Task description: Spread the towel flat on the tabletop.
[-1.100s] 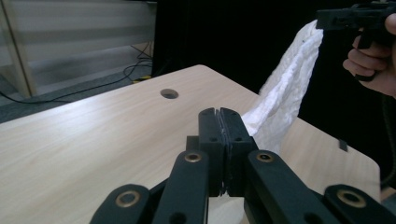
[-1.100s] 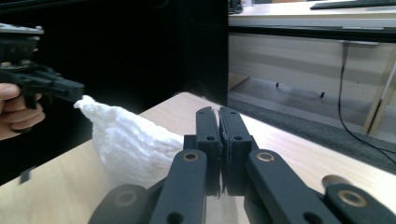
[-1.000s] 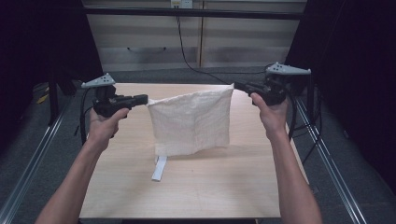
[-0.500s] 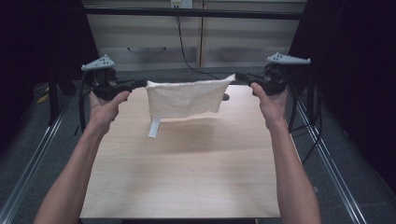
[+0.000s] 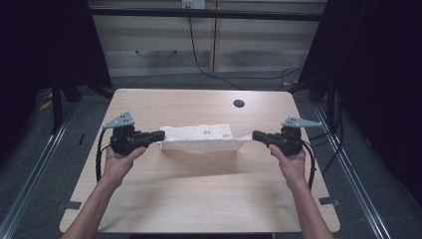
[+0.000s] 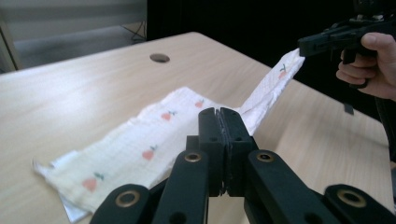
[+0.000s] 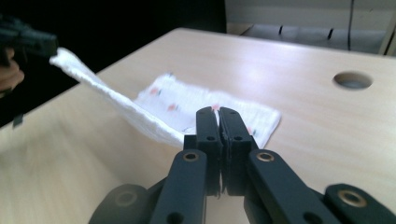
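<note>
We can read no text, label, brand or number anywhere. The white cloth printed with small orange fruit, stretched between our two sets of fingers, carries only that pattern, no lettering. The pale wooden surface beneath the fingers bears no markings we can make out.

One camera looks forward and down over the whole table. Each of the other two sits low behind its gripper's jaws, facing inward. All three share the white cloth and the table's round hole.
</note>
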`<action>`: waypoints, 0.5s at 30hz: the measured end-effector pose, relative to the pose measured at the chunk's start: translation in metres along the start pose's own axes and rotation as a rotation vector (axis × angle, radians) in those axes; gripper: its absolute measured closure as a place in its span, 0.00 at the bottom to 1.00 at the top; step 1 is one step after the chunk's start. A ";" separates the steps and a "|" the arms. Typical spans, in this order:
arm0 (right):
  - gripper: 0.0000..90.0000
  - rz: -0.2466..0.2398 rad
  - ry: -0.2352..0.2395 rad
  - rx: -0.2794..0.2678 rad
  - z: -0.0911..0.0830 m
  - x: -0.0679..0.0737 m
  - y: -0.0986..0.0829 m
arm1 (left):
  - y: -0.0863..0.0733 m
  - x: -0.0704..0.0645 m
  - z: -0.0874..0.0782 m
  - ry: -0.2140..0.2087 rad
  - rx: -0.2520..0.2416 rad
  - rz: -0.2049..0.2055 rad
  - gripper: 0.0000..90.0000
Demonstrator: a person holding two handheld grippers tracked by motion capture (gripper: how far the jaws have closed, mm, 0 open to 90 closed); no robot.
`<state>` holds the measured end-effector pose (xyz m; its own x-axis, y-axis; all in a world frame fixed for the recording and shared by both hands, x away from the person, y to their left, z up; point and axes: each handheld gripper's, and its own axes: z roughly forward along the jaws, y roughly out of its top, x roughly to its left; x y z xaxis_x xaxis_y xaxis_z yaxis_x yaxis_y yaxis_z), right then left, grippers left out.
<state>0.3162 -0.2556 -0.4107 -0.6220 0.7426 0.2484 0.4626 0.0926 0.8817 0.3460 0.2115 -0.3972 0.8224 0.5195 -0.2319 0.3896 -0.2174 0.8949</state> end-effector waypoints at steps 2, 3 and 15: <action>0.98 -0.006 0.004 0.018 -0.003 0.006 -0.009 | -0.010 -0.005 -0.004 -0.013 0.012 -0.001 0.99; 0.98 -0.008 0.008 0.026 -0.005 0.010 -0.015 | -0.016 -0.007 -0.006 -0.009 0.021 0.002 0.99; 0.98 -0.047 0.031 0.103 -0.017 0.039 -0.056 | -0.071 -0.028 -0.018 -0.028 0.096 -0.008 0.99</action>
<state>0.2556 -0.2432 -0.4435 -0.6632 0.7149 0.2214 0.4939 0.1958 0.8472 0.2879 0.2278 -0.4477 0.8297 0.4987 -0.2506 0.4331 -0.2920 0.8527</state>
